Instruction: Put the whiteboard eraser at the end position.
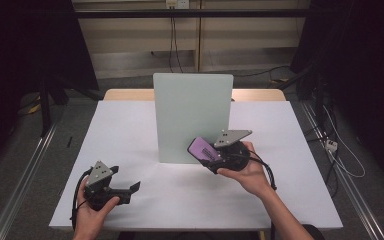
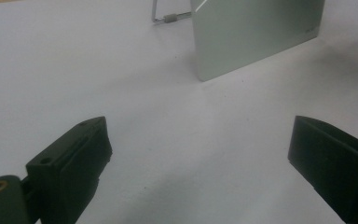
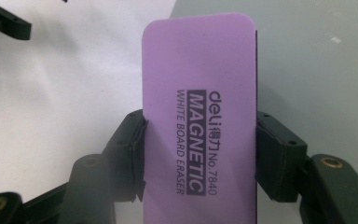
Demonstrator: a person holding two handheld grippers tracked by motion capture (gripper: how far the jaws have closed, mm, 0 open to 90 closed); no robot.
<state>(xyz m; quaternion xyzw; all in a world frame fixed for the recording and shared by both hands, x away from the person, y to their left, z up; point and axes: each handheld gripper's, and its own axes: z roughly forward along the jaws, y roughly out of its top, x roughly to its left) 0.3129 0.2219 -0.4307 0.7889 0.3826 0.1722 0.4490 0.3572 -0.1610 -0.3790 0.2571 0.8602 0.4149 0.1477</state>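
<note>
The right tool (image 1: 206, 152) already pinches the purple eraser (image 3: 198, 116) at the frame's centre, just before the upright board (image 1: 192, 115), so wiping seems left, while the left tool (image 1: 130, 190) rests spread at lower left.

Black print is carried on the purple eraser (image 3: 198, 121), running lengthwise in the middle of the right gripper view: "deli" with two Chinese characters and "No. 7840", then "MAGNETIC" reversed out of a black bar, then "WHITE BOARD ERASER". A small mark on the pale board (image 2: 311, 31), upper right of the left gripper view, cannot be read.
</note>
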